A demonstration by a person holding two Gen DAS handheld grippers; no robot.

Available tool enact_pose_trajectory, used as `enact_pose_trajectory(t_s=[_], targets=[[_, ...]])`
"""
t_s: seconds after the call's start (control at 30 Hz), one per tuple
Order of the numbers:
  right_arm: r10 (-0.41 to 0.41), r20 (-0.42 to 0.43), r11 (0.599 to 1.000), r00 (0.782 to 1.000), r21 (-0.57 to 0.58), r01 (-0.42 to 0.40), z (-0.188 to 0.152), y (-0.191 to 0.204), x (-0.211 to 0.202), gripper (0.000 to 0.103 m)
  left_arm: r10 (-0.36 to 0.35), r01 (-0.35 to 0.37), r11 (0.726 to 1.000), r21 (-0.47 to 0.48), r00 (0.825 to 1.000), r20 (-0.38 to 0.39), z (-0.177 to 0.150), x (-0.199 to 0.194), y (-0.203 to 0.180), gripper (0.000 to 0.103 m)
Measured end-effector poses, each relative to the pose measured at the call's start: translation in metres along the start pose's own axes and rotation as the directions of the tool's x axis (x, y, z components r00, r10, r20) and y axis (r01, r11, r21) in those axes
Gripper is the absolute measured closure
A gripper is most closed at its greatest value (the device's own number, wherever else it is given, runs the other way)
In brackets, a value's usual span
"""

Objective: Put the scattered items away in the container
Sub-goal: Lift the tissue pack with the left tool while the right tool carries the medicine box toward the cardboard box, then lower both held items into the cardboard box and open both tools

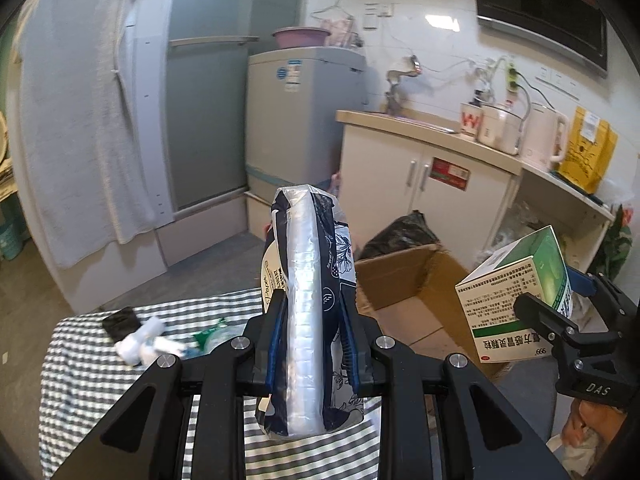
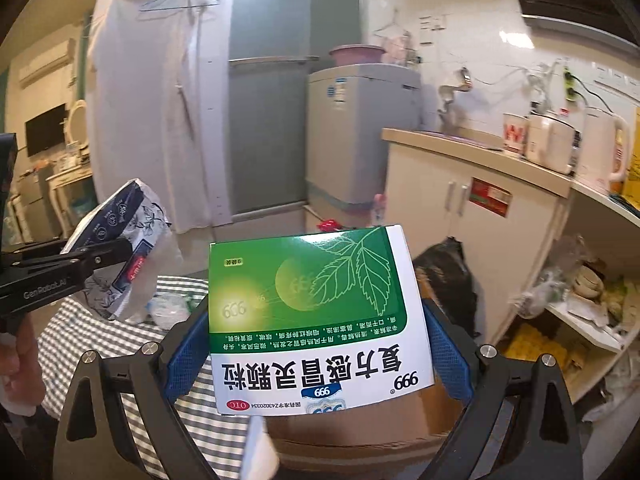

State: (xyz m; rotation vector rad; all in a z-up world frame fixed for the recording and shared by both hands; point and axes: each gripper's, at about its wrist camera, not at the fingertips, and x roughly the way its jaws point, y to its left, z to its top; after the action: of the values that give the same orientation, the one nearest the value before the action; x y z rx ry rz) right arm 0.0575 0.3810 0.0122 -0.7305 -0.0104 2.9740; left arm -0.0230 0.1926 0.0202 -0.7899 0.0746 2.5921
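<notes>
My left gripper (image 1: 314, 300) is shut on a dark blue and white tissue pack (image 1: 308, 304), held on end above the checkered table. In the right wrist view the same tissue pack (image 2: 128, 252) hangs at the left, clamped in the left gripper (image 2: 116, 258). My right gripper (image 2: 316, 344) is shut on a green and white medicine box (image 2: 312, 304), held above the open cardboard box (image 2: 360, 420). From the left wrist view the medicine box (image 1: 516, 296) shows at the right over the cardboard box (image 1: 416, 300), with the right gripper (image 1: 556, 300) around it.
A grey-and-white checkered cloth (image 1: 96, 360) covers the table, with a black item (image 1: 120, 322), crumpled white wrappers (image 1: 144, 340) and a green-printed packet (image 1: 208, 336) on it. A black rubbish bag (image 1: 400, 236) sits behind the box. Cabinet (image 1: 424, 176), shelves and a washing machine (image 1: 304, 120) stand beyond.
</notes>
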Motion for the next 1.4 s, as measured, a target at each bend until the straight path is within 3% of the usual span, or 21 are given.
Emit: enact_pose_trajectory(t_s=[0.33,0.8,1.4], targets=[[-0.090,-0.046,0.995,0.995,0.035,0.092,-0.009,-0.043,0.008,0.007,-0.106,0.107,0.994,0.038,0.994,-0.030,0.012,0.031,-0.043,0.077],[-0.100,-0.178,0.994,0.979,0.018,0.105,-0.029,-0.067,0.057,0.007,-0.198,0.213,0.974,0.082,0.967,-0.160,0.002,0.101,-0.094,0.077],[-0.122,-0.405,0.987,0.906,-0.144,0.069,-0.066,-0.065,0.131,0.007,-0.222,0.274,0.955,0.113,0.915,-0.338,-0.019,0.187,-0.121,0.077]])
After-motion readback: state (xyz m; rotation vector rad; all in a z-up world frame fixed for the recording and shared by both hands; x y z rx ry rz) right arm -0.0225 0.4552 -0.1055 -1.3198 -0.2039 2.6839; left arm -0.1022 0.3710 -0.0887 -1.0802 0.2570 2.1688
